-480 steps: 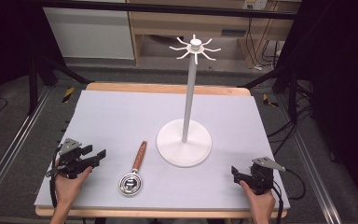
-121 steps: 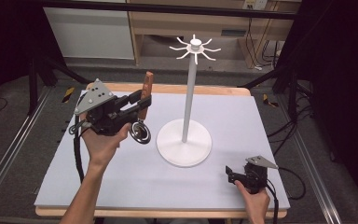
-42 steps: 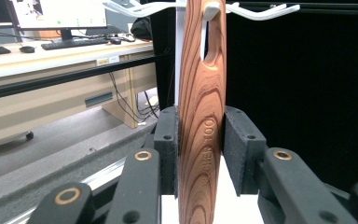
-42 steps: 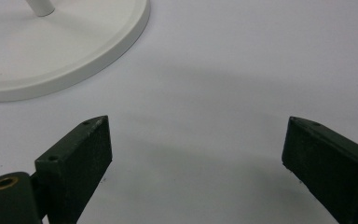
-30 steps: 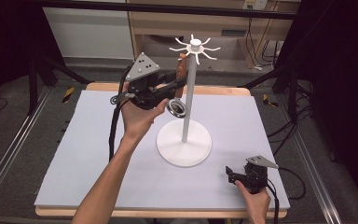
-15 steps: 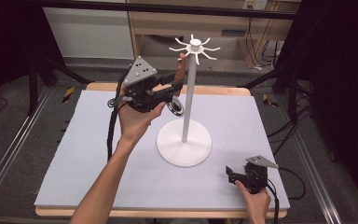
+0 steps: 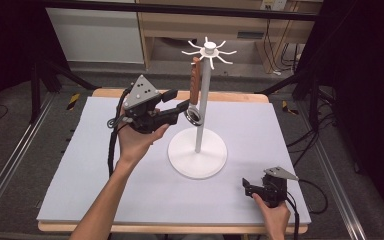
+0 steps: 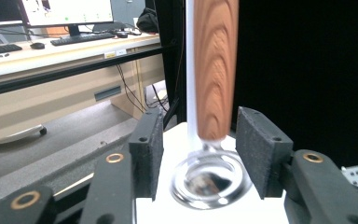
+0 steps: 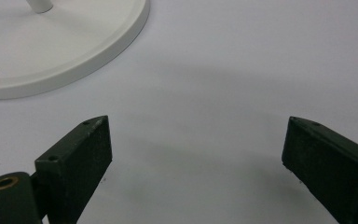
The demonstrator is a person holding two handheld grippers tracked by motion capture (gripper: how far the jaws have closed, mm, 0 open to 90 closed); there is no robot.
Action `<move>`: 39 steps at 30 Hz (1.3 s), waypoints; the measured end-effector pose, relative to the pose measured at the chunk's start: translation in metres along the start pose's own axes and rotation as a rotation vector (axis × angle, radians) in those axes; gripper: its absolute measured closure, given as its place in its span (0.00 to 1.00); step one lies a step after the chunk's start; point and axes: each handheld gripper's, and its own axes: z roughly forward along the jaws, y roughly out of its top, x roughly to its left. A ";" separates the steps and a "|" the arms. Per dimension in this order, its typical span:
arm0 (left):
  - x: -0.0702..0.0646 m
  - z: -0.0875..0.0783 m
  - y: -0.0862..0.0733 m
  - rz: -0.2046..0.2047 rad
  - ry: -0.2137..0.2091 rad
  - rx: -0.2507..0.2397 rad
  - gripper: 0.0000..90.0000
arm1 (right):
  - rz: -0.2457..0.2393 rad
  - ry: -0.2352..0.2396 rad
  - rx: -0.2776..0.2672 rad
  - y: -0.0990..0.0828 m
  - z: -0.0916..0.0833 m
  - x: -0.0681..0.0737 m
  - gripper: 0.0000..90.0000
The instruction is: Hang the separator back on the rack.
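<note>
A utensil with a brown wooden handle (image 7: 195, 80) and a metal ring (image 7: 195, 117) at its lower end hangs upright from a hook of the white stand (image 7: 203, 100), close beside its pole. My left gripper (image 7: 180, 102) is raised just left of it. In the left gripper view its jaws have just been opening and stand open (image 8: 200, 149). The handle (image 8: 214, 70) and the ring (image 8: 209, 179) are between the pads, which do not press on them. My right gripper (image 7: 247, 186) rests open on the mat at the front right, with bare mat between its jaws (image 9: 196, 154).
The stand's round white base (image 7: 197, 152) sits mid-table on the pale mat (image 7: 80, 175); its edge shows in the right gripper view (image 9: 51, 46). Several hook arms (image 7: 225, 52) spread from the pole's top. Metal rails run along both table sides.
The left gripper has sunk a little and drawn back to the left, and its jaws have opened. The utensil it held now hangs from the stand's hook. The right gripper has not moved.
</note>
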 end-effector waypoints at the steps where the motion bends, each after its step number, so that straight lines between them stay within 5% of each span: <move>1: 0.000 -0.005 -0.006 0.006 0.000 0.007 0.55 | 0.000 -0.001 0.000 0.000 0.000 0.000 0.10; 22: 0.013 -0.035 -0.081 -0.003 0.033 0.142 0.41 | 0.000 -0.006 0.003 -0.001 0.000 -0.002 0.10; 39: 0.030 -0.061 -0.154 -0.086 0.091 0.211 0.39 | 0.004 -0.007 0.006 -0.002 0.000 -0.003 0.10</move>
